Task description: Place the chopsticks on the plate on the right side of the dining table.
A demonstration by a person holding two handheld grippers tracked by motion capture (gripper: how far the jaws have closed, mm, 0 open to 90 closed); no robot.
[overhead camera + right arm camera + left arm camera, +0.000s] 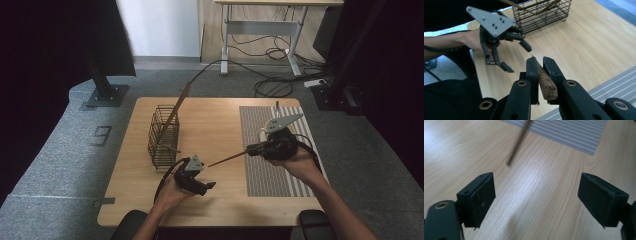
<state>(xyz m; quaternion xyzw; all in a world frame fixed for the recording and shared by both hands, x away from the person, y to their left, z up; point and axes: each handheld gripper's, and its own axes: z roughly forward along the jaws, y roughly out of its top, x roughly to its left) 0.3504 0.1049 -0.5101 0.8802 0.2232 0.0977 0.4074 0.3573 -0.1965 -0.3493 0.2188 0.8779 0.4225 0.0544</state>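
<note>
I have the right gripper (256,148) right of centre in the high view, over the left edge of the striped mat (280,170), and its jaws are clamped on the thick end of a brown wooden stick (227,159). In the right gripper view the stick (545,82) sits squarely between the two black jaws at lower centre, its speckled butt end poking back toward the camera and its thin end running forward past the jaw tips. From above, the stick slants down and to the left from that gripper, out over the bare wood of the table (220,195), its tip close to the left gripper (207,186) but not touching it.

My left gripper sits at lower centre-left of the high view with its jaws spread wide and nothing between them. In the left gripper view the stick (517,143) is a blurred dark line at upper centre, above and ahead of the open jaws, apart from both.

The wire basket (164,136) stands at centre-left on the table, with another long stick (176,111) leaning out of it toward the top of the frame.
</note>
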